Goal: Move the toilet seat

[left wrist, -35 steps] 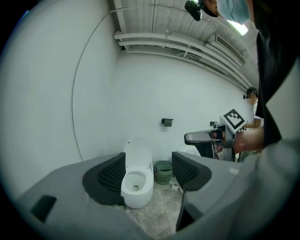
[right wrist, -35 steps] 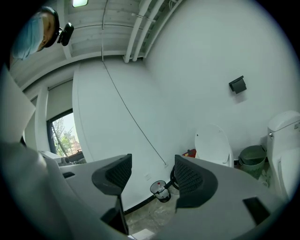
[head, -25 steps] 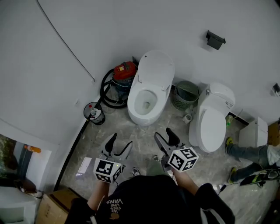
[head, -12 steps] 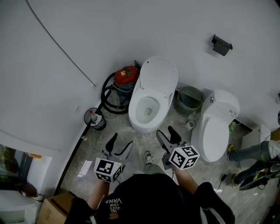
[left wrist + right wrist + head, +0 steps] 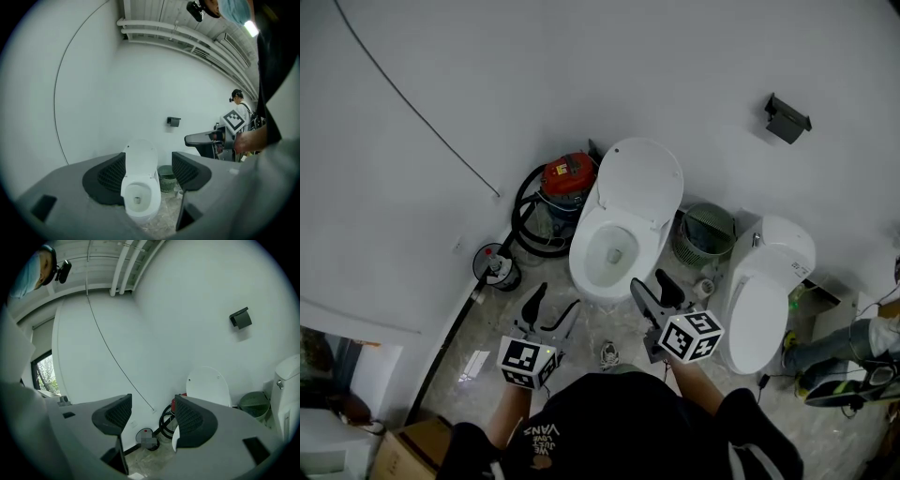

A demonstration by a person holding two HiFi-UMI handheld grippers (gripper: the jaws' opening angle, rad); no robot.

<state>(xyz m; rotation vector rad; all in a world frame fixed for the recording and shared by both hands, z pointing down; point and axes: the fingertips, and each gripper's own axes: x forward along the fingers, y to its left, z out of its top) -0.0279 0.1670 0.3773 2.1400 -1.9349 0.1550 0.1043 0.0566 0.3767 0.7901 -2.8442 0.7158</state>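
The left gripper and right gripper hover side by side, jaws spread wide on both, pinching nothing. Just ahead of them, untouched, is the open toilet. Its toilet seat stands raised at the far side (against the wall). A green basket sits ahead-right of the right gripper.

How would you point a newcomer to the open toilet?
Along the white wall stand two white toilets with a green wastebasket between them. Take the one beside the red vacuum: the open toilet. Its lid is raised and the bowl shows, while its neighbour is closed.
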